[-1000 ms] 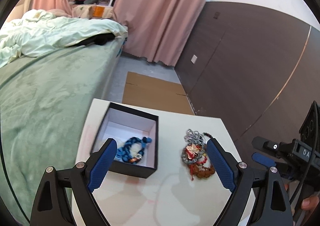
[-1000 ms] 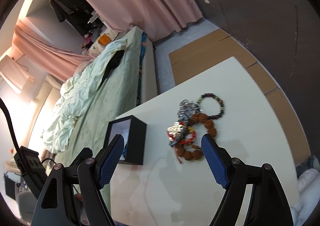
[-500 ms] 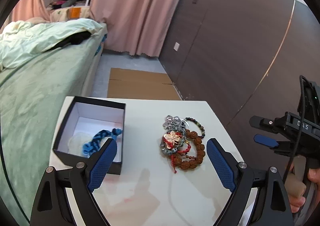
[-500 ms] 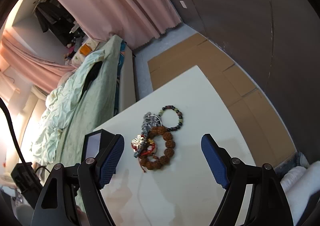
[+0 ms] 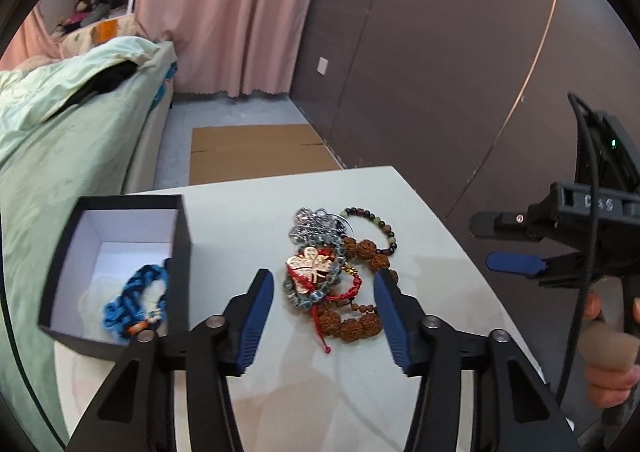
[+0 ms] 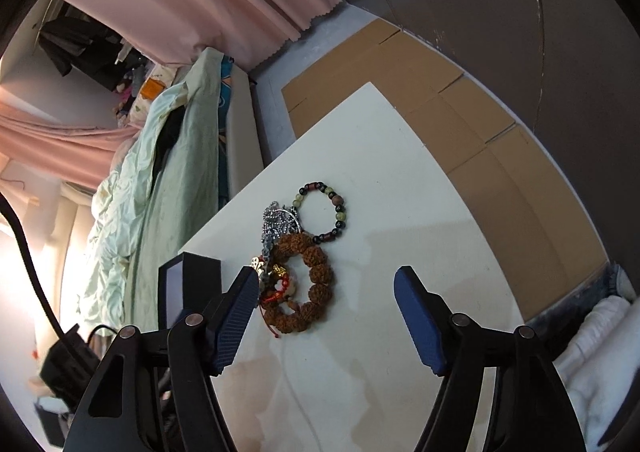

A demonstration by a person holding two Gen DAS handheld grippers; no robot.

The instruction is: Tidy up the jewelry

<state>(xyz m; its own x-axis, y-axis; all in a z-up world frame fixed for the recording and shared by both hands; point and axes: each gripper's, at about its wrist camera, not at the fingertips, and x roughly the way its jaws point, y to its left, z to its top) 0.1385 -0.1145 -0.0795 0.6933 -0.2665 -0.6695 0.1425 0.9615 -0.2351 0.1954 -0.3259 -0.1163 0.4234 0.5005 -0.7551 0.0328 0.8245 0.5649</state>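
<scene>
A tangled jewelry pile lies mid-table: a brown seed-bead bracelet (image 5: 360, 322) (image 6: 316, 272), a red cord bracelet with a rose-gold charm (image 5: 310, 266), a silver chain (image 5: 314, 226) (image 6: 276, 222) and a dark-and-green bead bracelet (image 5: 384, 224) (image 6: 336, 208). To its left, a black box (image 5: 182, 244) (image 6: 200, 276) holds a blue braided bracelet (image 5: 136, 300). My left gripper (image 5: 323, 284) hovers over the pile's near side, jaws closing, pads touching nothing. My right gripper (image 6: 326, 280) hangs above the pile, jaws wide and closing slightly, with nothing gripped.
The white table (image 5: 280, 392) ends close on the right, where a person's hand (image 5: 608, 352) holds the right gripper. A bed with a green cover (image 5: 60, 140) runs along the left. Flat cardboard (image 5: 256, 152) lies on the floor beyond, near pink curtains (image 5: 224, 12).
Both grippers have dropped closer to the jewelry pile and rolled more level. The left jaws have narrowed markedly; the right jaws have narrowed a little.
</scene>
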